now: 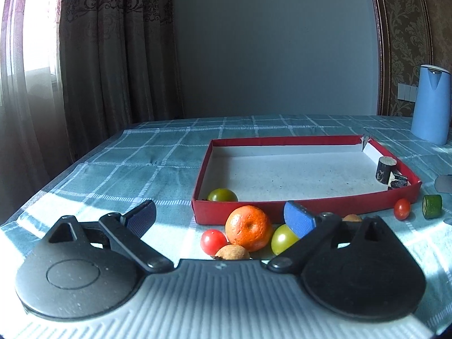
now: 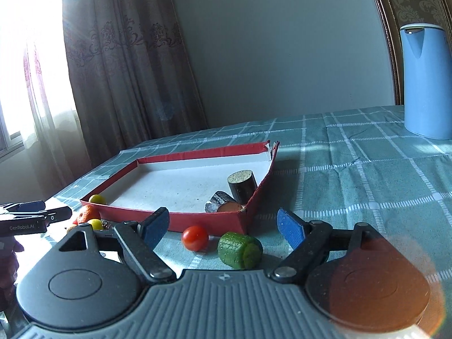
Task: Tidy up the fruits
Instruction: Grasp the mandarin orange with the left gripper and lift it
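A: On the checked tablecloth (image 1: 141, 163), largest item first: red tray (image 1: 308, 207), shallow, white floor mostly bare. Contents?

B: Three entries. Dark upright cylinder (image 2: 242, 185) and a darker piece lying beside it (image 2: 221, 201), both in the near right corner; one green-yellow tomato (image 1: 222, 195) in the near left corner. Judged: task begun, most left.

A: Loose stock outside the tray?

B: Orange (image 1: 248, 230) just in front of the tray wall, touching a yellow-green fruit (image 1: 282, 238), a red cherry tomato (image 1: 213, 241) and a brown nut-like fruit (image 1: 232, 252). Further right: green cut chunk (image 2: 240, 250), second red tomato (image 2: 195, 237).

A: Grippers?

B: Left gripper (image 1: 220, 217): jaws wide apart, nothing held, the orange cluster ahead between them. Right gripper (image 2: 223, 226): jaws apart, empty, green chunk and tomato just ahead.

A: Obstructions?

B: Tray wall to clear; clustered fruit may roll when one is taken. Blue jug (image 2: 426, 82) well apart, no hindrance.
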